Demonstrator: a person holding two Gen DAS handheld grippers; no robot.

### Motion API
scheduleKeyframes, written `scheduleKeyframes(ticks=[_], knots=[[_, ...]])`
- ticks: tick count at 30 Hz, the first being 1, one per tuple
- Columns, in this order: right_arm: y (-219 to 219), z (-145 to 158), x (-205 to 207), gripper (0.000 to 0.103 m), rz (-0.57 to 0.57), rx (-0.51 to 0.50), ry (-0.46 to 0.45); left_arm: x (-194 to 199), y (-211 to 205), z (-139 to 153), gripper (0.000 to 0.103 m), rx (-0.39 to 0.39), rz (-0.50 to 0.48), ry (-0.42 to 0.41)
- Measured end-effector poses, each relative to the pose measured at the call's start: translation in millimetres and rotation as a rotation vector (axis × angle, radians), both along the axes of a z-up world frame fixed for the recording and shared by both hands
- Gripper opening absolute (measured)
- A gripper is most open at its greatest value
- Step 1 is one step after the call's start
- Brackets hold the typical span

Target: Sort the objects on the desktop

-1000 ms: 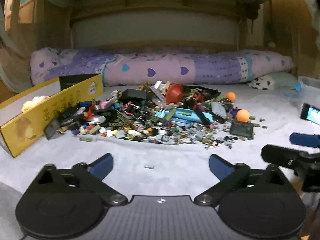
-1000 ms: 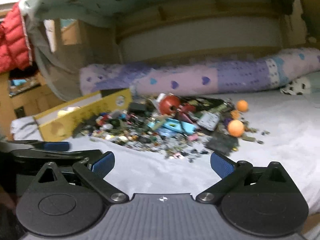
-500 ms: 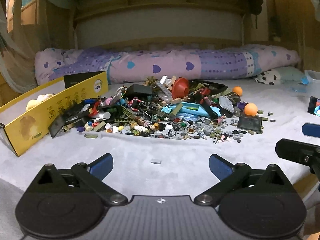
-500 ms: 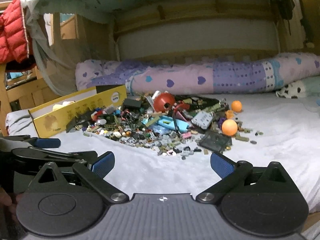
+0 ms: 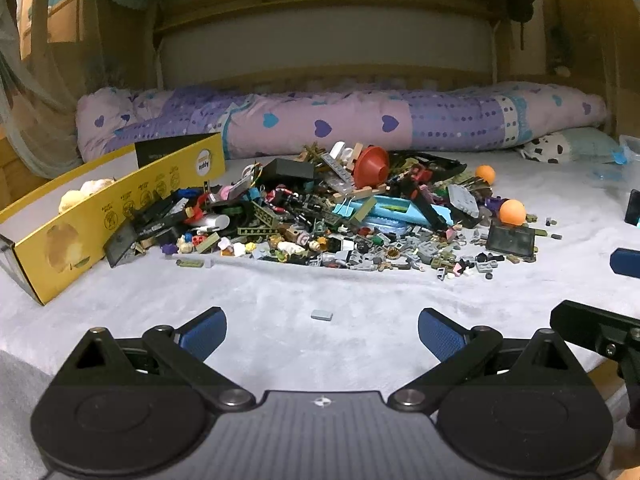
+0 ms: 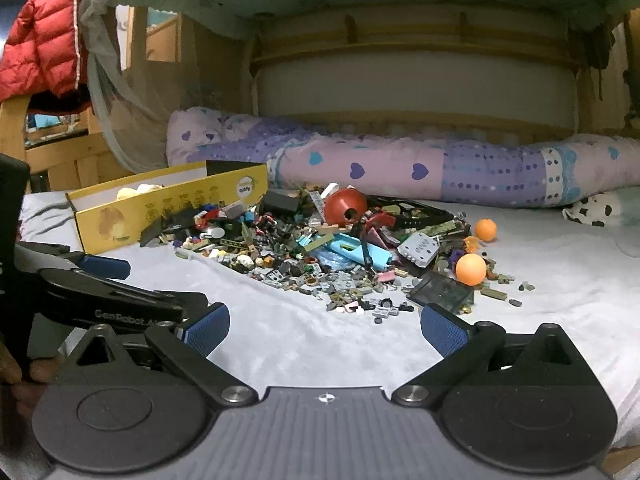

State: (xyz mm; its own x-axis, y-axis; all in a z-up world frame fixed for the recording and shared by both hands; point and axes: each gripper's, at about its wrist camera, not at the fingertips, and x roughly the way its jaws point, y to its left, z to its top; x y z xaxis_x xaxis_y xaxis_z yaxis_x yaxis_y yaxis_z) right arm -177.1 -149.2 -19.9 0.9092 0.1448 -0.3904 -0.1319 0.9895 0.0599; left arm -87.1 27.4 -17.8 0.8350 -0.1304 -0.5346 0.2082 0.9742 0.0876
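A heap of small toy bricks and oddments [image 5: 320, 220] [image 6: 320, 252] lies on a pale grey blanket. In it sit a red funnel [image 5: 370, 166] [image 6: 345, 206], a light blue plastic piece [image 5: 394, 210] [image 6: 352, 250] and two orange balls [image 5: 512, 211] [image 6: 471, 269]. One grey tile [image 5: 322, 314] lies alone, nearer than the heap. My left gripper [image 5: 322, 334] is open and holds nothing, just short of that tile. My right gripper [image 6: 325, 330] is open too, short of the heap's near edge.
A long yellow cardboard box [image 5: 100, 216] [image 6: 168, 208] stands left of the heap. A purple heart-print quilt roll [image 5: 340, 120] [image 6: 400, 164] runs along the back. A dark transparent panel [image 5: 515, 240] lies at the heap's right. A red jacket [image 6: 40, 40] hangs at far left.
Both views have shifted slightly, so the heap sits a little lower and nearer in frame. Both grippers stay open. Nothing in the heap has moved.
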Motion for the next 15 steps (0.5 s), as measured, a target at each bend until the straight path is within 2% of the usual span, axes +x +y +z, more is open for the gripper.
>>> scheduleKeyframes(ticks=[5, 9, 12, 13, 15], knots=[[-3.0, -2.0, 2.4, 0.103, -0.010, 0.010, 0.015, 10.9, 7.7, 0.1, 0.103, -0.034, 0.034, 0.033], [-5.1, 0.2, 3.2, 0.102, -0.021, 0.023, 0.009, 20.3, 11.3, 2.1, 0.103, -0.032, 0.082, 0.054], [-10.8, 1.4, 9.0, 0.094, -0.035, 0.066, 0.035, 17.0, 15.3, 10.7, 0.103, -0.005, 0.119, 0.003], [-13.0, 2.6, 10.5, 0.088, -0.031, 0.088, 0.038, 14.5, 18.2, 16.1, 0.103, 0.012, 0.143, -0.026], [-12.4, 7.0, 13.3, 0.086, -0.010, 0.108, 0.031, 10.7, 25.2, 27.0, 0.103, 0.053, 0.200, -0.056]])
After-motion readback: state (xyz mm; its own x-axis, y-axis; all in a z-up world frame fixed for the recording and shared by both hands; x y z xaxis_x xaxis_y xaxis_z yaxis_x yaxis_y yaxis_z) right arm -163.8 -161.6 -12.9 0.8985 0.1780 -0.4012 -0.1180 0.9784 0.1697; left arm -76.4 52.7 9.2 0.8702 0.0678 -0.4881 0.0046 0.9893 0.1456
